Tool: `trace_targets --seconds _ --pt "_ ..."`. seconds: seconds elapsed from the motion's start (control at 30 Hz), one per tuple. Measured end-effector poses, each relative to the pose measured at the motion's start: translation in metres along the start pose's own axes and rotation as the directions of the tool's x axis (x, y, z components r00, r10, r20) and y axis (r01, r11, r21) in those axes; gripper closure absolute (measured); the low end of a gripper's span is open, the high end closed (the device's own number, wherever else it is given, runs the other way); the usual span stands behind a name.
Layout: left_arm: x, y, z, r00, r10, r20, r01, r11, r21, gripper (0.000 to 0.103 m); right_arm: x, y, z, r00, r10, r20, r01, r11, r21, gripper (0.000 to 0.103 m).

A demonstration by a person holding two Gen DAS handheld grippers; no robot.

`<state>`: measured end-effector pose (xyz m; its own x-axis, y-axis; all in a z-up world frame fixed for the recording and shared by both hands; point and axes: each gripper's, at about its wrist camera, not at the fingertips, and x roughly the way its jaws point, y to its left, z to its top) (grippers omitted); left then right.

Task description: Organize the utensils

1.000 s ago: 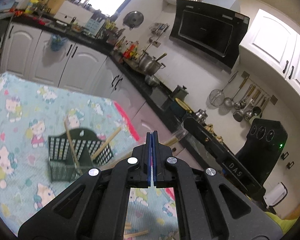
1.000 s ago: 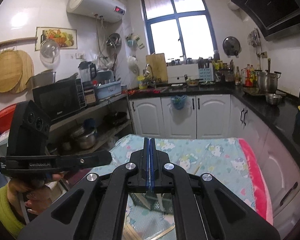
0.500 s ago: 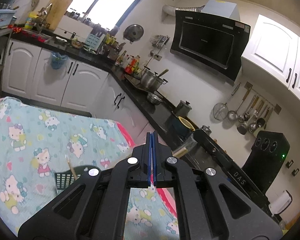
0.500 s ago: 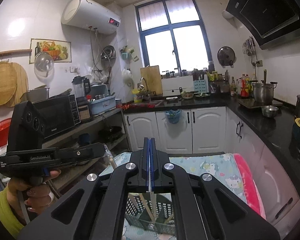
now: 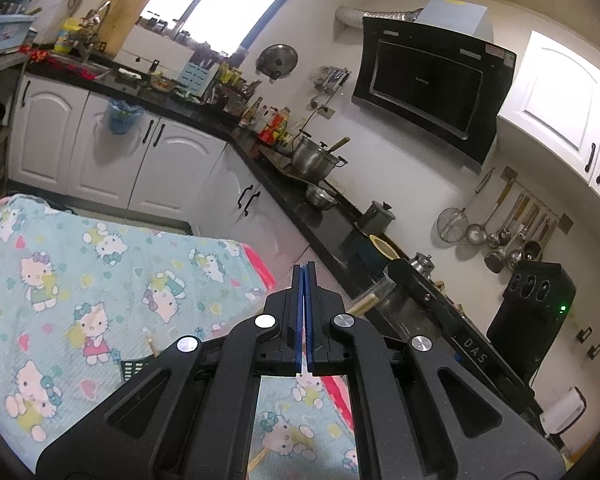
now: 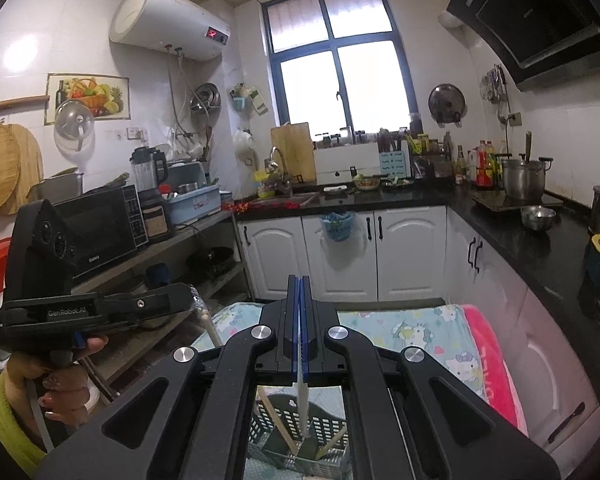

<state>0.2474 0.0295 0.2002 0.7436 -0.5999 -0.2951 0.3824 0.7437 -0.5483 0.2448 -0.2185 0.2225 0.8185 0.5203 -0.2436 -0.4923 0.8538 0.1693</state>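
Observation:
A dark green slotted basket (image 6: 332,414) stands on the cat-print tablecloth (image 5: 100,280), mostly hidden under my right gripper's body. Wooden chopsticks (image 6: 276,416) lean in it, and a pale stick (image 6: 303,408) stands upright beside them. In the left wrist view only a basket corner (image 5: 134,368) and one chopstick tip (image 5: 152,344) show. My left gripper (image 5: 304,270) is shut with nothing between its pads; it also appears at the left (image 6: 190,294), held by a hand (image 6: 56,384). My right gripper (image 6: 299,280) is shut too, seen from the side (image 5: 392,270). Both hover above the basket.
A black counter runs along the far wall and the right, with a steel pot (image 5: 316,156) and bottles on it, above white cabinets (image 6: 340,256). A microwave (image 6: 100,228) sits on shelves at the left. A pink edge (image 6: 488,360) marks the cloth's right side.
Both grippers have risen and drawn back from the basket. It has slid down in both views and is now mostly hidden behind the gripper bodies. Both stay shut.

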Motion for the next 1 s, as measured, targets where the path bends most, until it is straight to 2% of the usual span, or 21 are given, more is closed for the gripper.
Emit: trace_targets --seconds 0.4,0.67,0.73,0.77,0.8,0.83,0.87,0.9,0.93,0.97,1.0 --pt "0.007 0.036 -0.024 0.998 0.044 -0.045 -0.047 0.998 -0.050 0.103 0.031 -0.011 -0.033 0.996 -0.017 -0.093 0.021 0.999 0.039 0.102" --pt "0.014 0.059 -0.049 0.989 0.116 -0.094 -0.123 0.990 -0.070 0.103 0.046 -0.014 -0.063 0.986 -0.021 -0.166 0.034 0.997 0.071 0.101" --pt "0.015 0.067 -0.055 0.985 0.135 -0.107 -0.143 0.987 -0.075 0.102 0.048 -0.015 -0.069 0.982 -0.029 -0.185 0.044 0.996 0.077 0.098" --pt "0.014 0.068 -0.058 0.984 0.141 -0.106 -0.149 0.986 -0.075 0.100 0.049 -0.016 -0.072 0.981 -0.031 -0.190 0.047 0.996 0.081 0.088" --pt "0.012 0.070 -0.060 0.984 0.148 -0.103 -0.156 0.985 -0.074 0.095 0.049 -0.017 -0.075 0.980 -0.034 -0.194 0.052 0.995 0.087 0.075" --pt "0.011 0.070 -0.062 0.983 0.156 -0.100 -0.163 0.984 -0.071 0.088 0.049 -0.017 -0.077 0.980 -0.041 -0.196 0.060 0.994 0.091 0.069" --pt "0.007 0.071 -0.064 0.981 0.169 -0.095 -0.176 0.982 -0.063 0.083 0.047 -0.019 -0.080 0.980 -0.047 -0.194 0.067 0.993 0.098 0.066" --pt "0.005 0.071 -0.066 0.979 0.182 -0.090 -0.187 0.981 -0.055 0.073 0.046 -0.020 -0.082 0.979 -0.050 -0.196 0.071 0.992 0.103 0.066" --pt "0.001 0.070 -0.067 0.977 0.198 -0.083 -0.201 0.979 -0.042 0.068 0.045 -0.021 -0.085 0.978 -0.051 -0.201 0.074 0.992 0.106 0.066" --pt "-0.002 0.069 -0.068 0.976 0.205 -0.075 -0.208 0.977 -0.035 0.066 0.044 -0.022 -0.087 0.978 -0.053 -0.201 0.076 0.991 0.108 0.064" --pt "-0.006 0.067 -0.069 0.974 0.218 -0.061 -0.220 0.975 -0.023 0.059 0.042 -0.023 -0.088 0.978 -0.055 -0.199 0.078 0.991 0.109 0.060"
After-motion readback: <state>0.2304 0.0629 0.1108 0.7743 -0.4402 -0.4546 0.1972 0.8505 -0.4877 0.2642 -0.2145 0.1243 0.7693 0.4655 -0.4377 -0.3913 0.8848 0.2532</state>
